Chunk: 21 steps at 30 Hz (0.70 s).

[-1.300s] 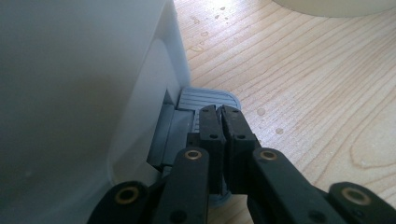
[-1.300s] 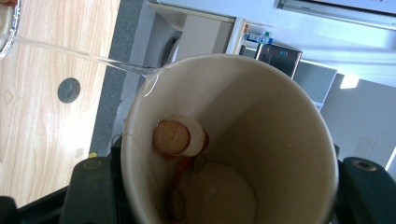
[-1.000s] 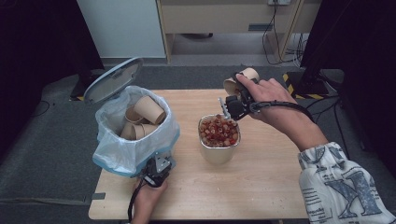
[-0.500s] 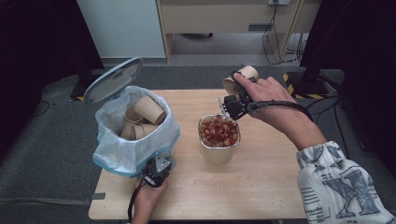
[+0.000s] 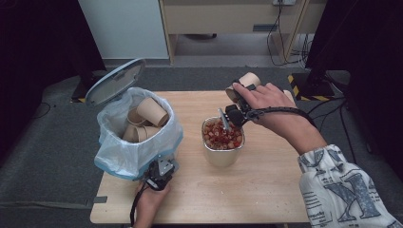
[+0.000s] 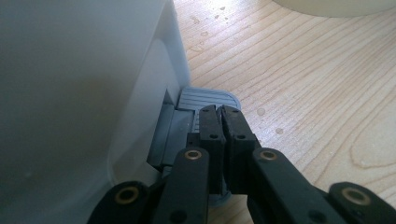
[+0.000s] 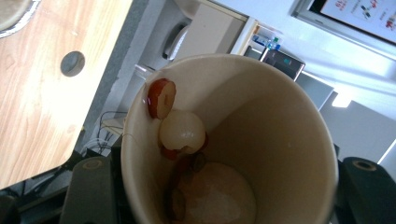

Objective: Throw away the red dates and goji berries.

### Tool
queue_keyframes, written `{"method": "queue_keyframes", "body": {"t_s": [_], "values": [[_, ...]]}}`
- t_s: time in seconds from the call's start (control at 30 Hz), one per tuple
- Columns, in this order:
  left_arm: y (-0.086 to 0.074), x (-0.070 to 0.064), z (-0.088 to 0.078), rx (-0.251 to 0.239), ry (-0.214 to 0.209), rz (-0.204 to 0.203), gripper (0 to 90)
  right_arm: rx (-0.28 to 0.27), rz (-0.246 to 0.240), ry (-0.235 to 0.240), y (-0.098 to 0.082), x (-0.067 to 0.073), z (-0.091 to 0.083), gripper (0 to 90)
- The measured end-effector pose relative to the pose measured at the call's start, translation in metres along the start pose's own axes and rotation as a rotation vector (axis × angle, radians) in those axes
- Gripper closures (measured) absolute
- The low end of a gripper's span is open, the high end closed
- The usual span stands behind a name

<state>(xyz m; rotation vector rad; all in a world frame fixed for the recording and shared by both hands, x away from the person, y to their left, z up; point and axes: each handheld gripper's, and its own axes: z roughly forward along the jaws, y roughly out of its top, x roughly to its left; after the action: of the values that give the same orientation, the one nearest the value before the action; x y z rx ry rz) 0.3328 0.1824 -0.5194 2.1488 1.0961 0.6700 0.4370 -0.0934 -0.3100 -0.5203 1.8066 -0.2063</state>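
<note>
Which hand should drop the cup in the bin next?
Right. Its tongs already hold the paper cup above the metal container; the left tongs are shut, pressing the bin's pedal.

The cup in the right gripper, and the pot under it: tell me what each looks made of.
Cup: probably paper, matte tan, with a thin rolled rim; bits of food cling inside. Pot: likely metal, dull silvery walls, holding red and pale pieces. Right gripper grips the cup.

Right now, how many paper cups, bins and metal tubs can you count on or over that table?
Paper cups: 5, with 1 in the right hand-held gripper as the held cup and 4 in the bin, such as the top cup
Bins: 1, the lined bin
Metal tubs: 1, the tub
Total: 7
</note>
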Motion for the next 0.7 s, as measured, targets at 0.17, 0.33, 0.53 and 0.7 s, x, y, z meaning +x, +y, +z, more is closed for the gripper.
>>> {"method": "queue_keyframes", "body": {"t_s": [0.17, 0.33, 0.53, 0.7], "values": [[0.000, 0.000, 0.000, -0.001, -0.001, -0.001, 86.9, 0.005, 0.022, 0.001, -0.003, -0.001, 0.000, 34.8], [0.000, 0.000, 0.000, -0.001, 0.000, -0.001, 86.9, -0.002, 0.060, -0.009, -0.008, -0.006, -0.002, 34.6], [0.000, 0.000, 0.000, 0.000, 0.000, -0.001, 86.9, 0.017, -0.158, 0.050, 0.019, 0.026, 0.010, 35.0], [0.000, 0.000, 0.000, -0.001, -0.001, 0.000, 86.8, 0.021, -0.091, 0.027, 0.012, 0.015, 0.010, 35.0]]}}
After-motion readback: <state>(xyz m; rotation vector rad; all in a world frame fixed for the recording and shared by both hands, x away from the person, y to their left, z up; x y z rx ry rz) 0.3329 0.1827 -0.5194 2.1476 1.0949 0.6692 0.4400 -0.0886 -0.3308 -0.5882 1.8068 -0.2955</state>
